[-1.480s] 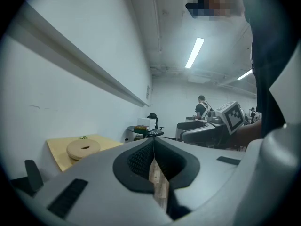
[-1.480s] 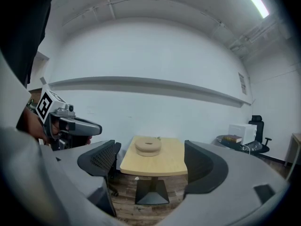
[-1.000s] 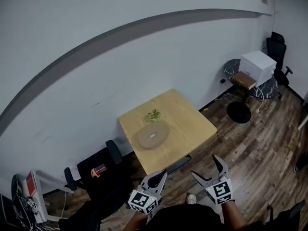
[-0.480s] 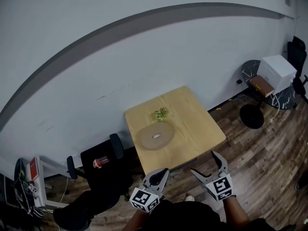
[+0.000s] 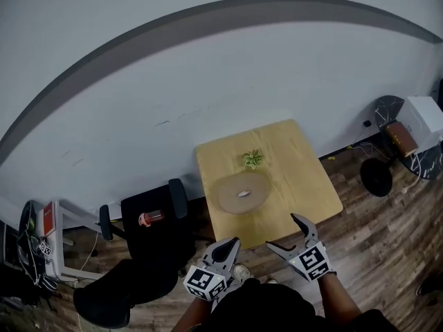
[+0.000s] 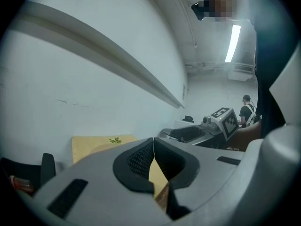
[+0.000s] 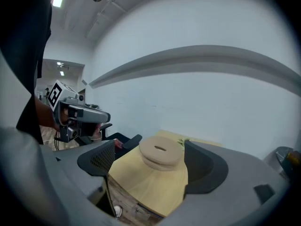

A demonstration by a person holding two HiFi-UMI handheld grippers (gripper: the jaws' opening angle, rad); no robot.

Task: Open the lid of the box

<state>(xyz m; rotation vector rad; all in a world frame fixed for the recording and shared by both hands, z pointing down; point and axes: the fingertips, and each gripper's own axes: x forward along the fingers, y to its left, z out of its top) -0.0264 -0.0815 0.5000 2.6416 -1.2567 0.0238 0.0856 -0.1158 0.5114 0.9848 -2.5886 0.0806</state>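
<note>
Wood, by the look of it: the round box [image 5: 241, 192] sits mid-tabletop [image 5: 311, 185], low, stiff and matte, its flat lid [image 7: 153, 154] overhanging slightly with a small slot at centre. I judge the lid light and rigid, best pinched across its rim, since the slot looks too narrow. My right tongs [image 5: 284, 232] are spread and my left tongs [image 5: 230, 245] pressed together; both hang off the tabletop's near edge.

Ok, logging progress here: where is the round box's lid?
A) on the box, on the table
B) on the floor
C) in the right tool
A: the lid sits on the box on the table; the left tool and right tool are short of it.
</note>
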